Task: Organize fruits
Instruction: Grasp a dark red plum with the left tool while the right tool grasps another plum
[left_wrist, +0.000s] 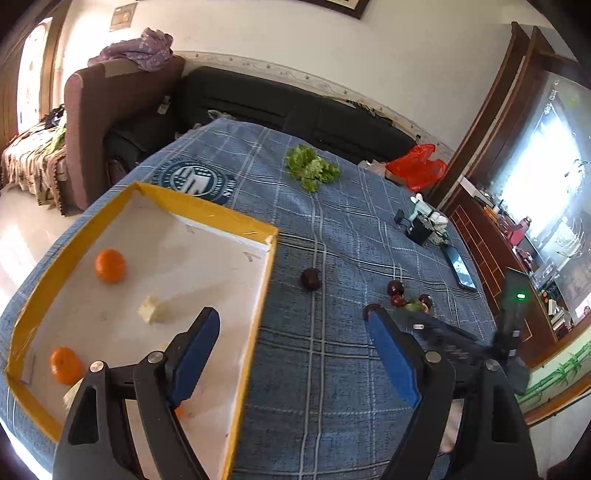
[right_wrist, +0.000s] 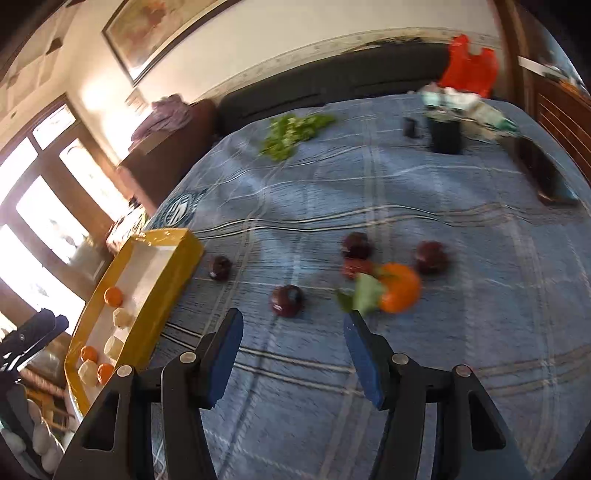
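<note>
While both tools hang over the blue plaid cloth, neither has hold of anything. Left gripper: blue pads spread wide, nothing between them; its left finger stands over the floor of the yellow-rimmed tray, its right finger over bare cloth. Right gripper: jaws parted to a moderate gap, empty, above the cloth just short of the loose fruit.

Inside the tray, left wrist view — two tangerines, one toward the far side and one near the front left corner, with a pale cut chunk between them. The right wrist view shows further orange fruit and pale chunks in the same tray; count uncertain owing to blur.

Outside the tray, on the cloth: one dark plum just beside the tray's right wall; another plum directly ahead of the right gripper; a leafy tangerine just beyond its right finger, with three more plums clustered around it.

Further back — a lettuce head, a red plastic bag at the far edge, a phone to the right
</note>
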